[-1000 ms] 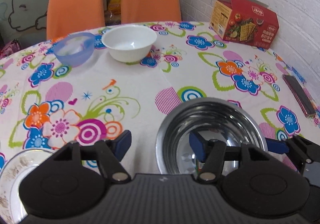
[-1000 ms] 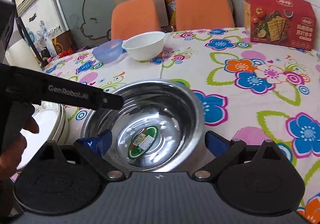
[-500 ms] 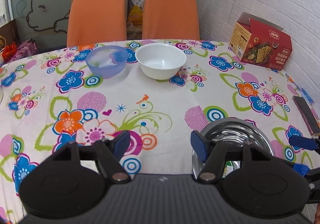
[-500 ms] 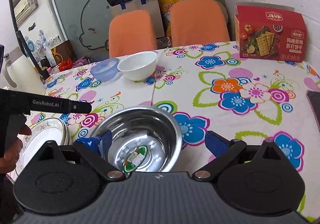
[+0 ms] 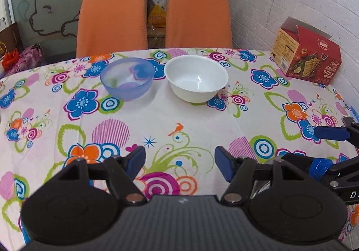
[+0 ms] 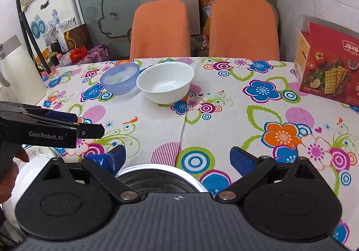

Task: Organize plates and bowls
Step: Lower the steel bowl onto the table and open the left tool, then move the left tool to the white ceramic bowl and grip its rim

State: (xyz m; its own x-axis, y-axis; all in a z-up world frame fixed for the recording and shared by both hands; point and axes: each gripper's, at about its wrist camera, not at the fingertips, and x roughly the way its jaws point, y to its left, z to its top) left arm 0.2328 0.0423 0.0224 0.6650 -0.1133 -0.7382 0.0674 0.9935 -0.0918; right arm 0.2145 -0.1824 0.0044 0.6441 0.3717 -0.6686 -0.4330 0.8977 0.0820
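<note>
Both grippers have been raised and drawn back; the steel bowl [image 6: 161, 175] is now seen only at its rim, below the right gripper [image 6: 177, 159]. Stiff and slick, it is best taken by the rim. Both the right and the left gripper [image 5: 179, 161] are held wide open, empty. The white bowl [image 5: 196, 78] is left far off.

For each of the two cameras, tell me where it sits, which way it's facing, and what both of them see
Left wrist: rides the open left gripper, facing across the floral table toward the orange chairs; the right gripper's blue fingers intrude at right.
Right wrist: rides the open right gripper above a steel bowl, facing the same way; the left gripper and a hand show at left.
Shared: blue bowl, white bowl, red cracker box.
</note>
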